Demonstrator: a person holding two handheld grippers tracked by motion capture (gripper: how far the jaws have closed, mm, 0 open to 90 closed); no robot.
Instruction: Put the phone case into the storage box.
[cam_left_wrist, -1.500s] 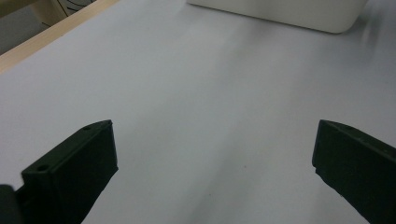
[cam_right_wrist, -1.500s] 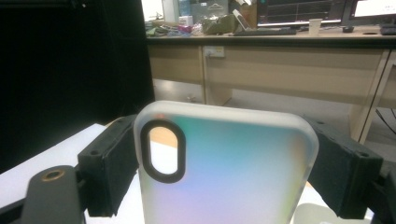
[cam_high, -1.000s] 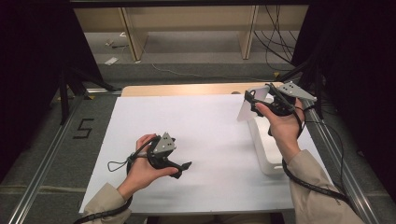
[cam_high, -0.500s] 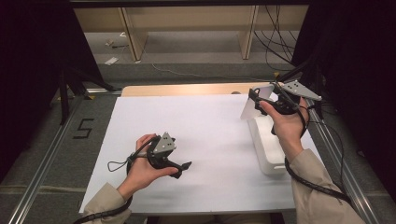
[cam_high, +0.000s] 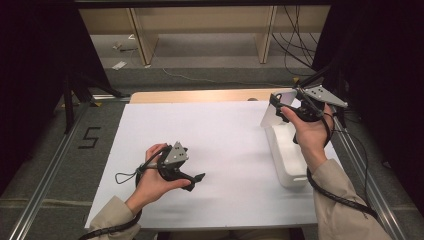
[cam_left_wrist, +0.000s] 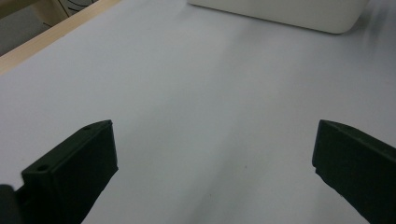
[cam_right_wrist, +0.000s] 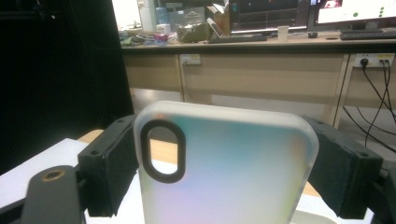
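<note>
A frosted, translucent phone case (cam_right_wrist: 224, 172) with a black oval camera cut-out stands upright between the jaws of my right gripper (cam_high: 278, 109), which is shut on its two long edges. In the high view the phone case (cam_high: 272, 117) hangs above the far end of a white tray (cam_high: 289, 160) at the right of the table. My left gripper (cam_high: 197, 181) rests low over the white sheet (cam_high: 225, 140) near the front left, pointing right. Its jaws (cam_left_wrist: 215, 172) stand wide open with nothing between them.
The white tray (cam_left_wrist: 280, 11) lies ahead of the left gripper, across bare sheet. A wooden table edge (cam_high: 200, 96) runs along the far side. Metal rails (cam_high: 45, 185) flank the table, and cables hang behind the right hand.
My right hand has drifted slightly to the right with the phone case still in the gripper. The left hand has stayed where it was.
</note>
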